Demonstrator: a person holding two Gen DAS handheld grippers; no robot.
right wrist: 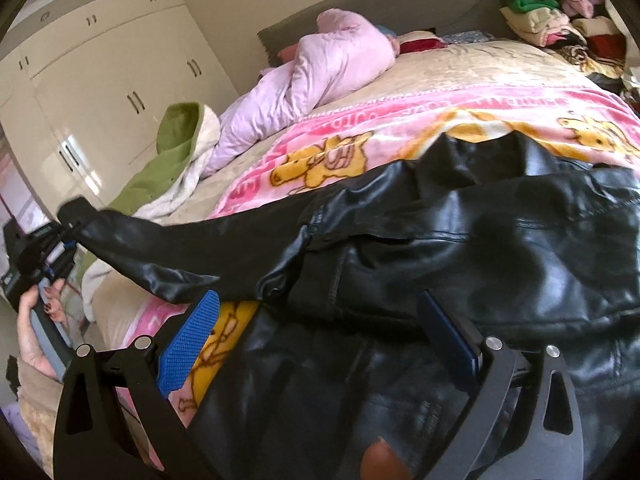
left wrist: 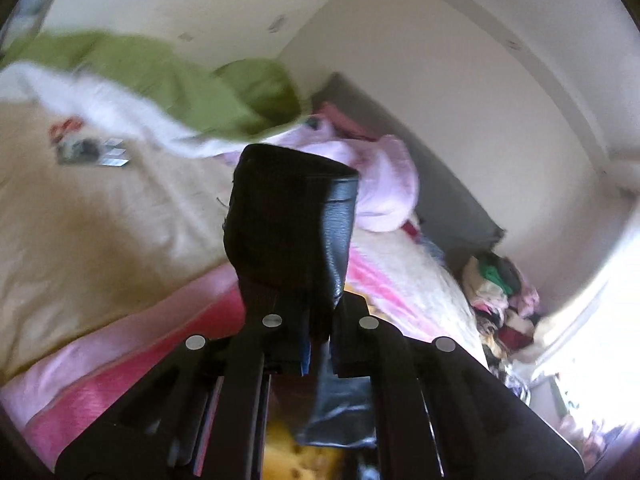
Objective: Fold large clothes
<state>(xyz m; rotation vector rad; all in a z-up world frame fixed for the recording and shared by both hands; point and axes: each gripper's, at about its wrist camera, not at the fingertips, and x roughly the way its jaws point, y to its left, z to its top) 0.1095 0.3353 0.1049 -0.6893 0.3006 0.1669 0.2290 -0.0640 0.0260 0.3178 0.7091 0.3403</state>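
A black leather jacket (right wrist: 460,240) lies on the pink cartoon blanket (right wrist: 360,136) on the bed. Its sleeve (right wrist: 160,240) is stretched out to the left. My left gripper (right wrist: 70,216) is shut on the sleeve's cuff and holds it up off the bed. In the left wrist view the cuff (left wrist: 292,224) stands up between the closed fingers of that gripper (left wrist: 316,320). My right gripper (right wrist: 320,320) is open, with blue pads (right wrist: 188,340), just above the jacket's body near its lower hem.
A pink padded coat (right wrist: 320,72) and a green and white fleece (right wrist: 172,160) lie on the bed's far side. A pile of folded clothes (right wrist: 552,24) sits by the grey headboard (right wrist: 400,8). White wardrobes (right wrist: 100,92) stand to the left.
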